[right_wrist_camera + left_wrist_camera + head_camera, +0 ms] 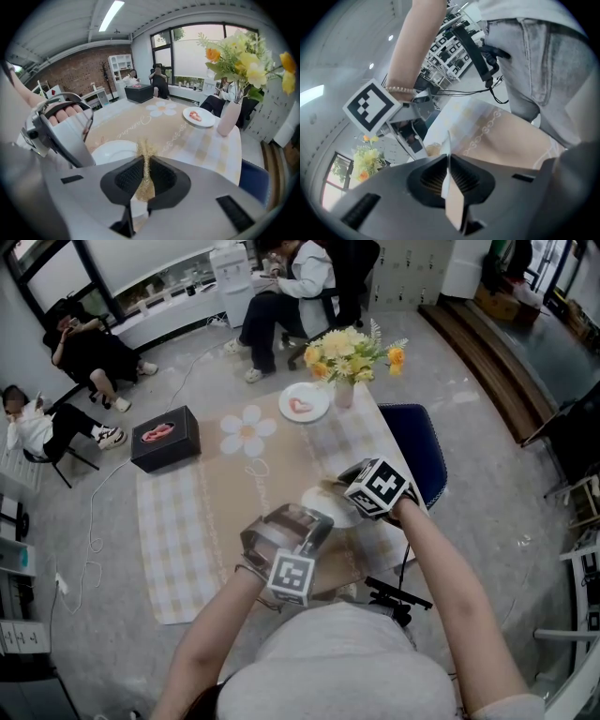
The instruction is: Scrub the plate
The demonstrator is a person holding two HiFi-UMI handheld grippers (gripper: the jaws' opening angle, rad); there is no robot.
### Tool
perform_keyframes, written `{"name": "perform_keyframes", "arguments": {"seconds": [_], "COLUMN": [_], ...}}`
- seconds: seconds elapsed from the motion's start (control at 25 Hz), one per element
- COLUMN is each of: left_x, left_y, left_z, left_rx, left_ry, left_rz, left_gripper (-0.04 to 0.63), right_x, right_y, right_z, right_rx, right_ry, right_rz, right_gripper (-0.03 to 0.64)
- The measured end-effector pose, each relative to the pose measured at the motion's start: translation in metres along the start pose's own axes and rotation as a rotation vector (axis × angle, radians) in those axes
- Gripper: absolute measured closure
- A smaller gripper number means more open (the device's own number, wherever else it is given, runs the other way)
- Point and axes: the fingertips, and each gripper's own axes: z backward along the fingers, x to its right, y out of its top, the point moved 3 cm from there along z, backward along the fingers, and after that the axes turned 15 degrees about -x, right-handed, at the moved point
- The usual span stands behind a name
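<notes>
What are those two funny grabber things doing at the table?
A person is working on a white plate on the table, with a gripper in each hand. The left gripper has its jaws shut on what looks like the plate's rim, steadying it. The right gripper has its jaws shut on a tan, scratchy scrubber, held by the plate's edge. Whether the scrubber touches the plate can't be told.

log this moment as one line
left claw: shut on plate rim | right claw: shut on scrub pad | pad at plate edge, contact unclear
</notes>
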Motion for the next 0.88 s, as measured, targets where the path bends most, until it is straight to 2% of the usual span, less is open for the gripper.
{"name": "perform_keyframes", "arguments": {"seconds": [0.12, 0.32, 0.6, 0.72, 0.88], "left_x": [0.000, 0.002, 0.000, 0.000, 0.006], "left_y": [-0.001, -0.001, -0.001, -0.001, -0.004], "left_z": [0.000, -0.001, -0.001, -0.001, -0.001], "left_rx": [0.003, 0.006, 0.007, 0.002, -0.010], "left_ry": [-0.003, -0.003, -0.004, 0.001, -0.022], "left_rz": [0.000, -0.007, -0.006, -0.035, -0.039], "left_gripper": [0.575, 0.575, 0.575, 0.575, 0.575], "right_x": [-0.012, -0.041, -0.070, -0.072, -0.071], "right_y": [0.004, 0.006, 0.007, 0.008, 0.012], "right_z": [0.016, 0.032, 0.035, 0.029, 0.019], "right_rx": [0.033, 0.029, -0.049, -0.098, -0.106], "right_ry": [0.038, 0.083, 0.046, 0.033, 0.050], "right_rz": [0.036, 0.167, 0.345, 0.384, 0.393], "right_gripper": [0.578, 0.578, 0.578, 0.578, 0.578]}}
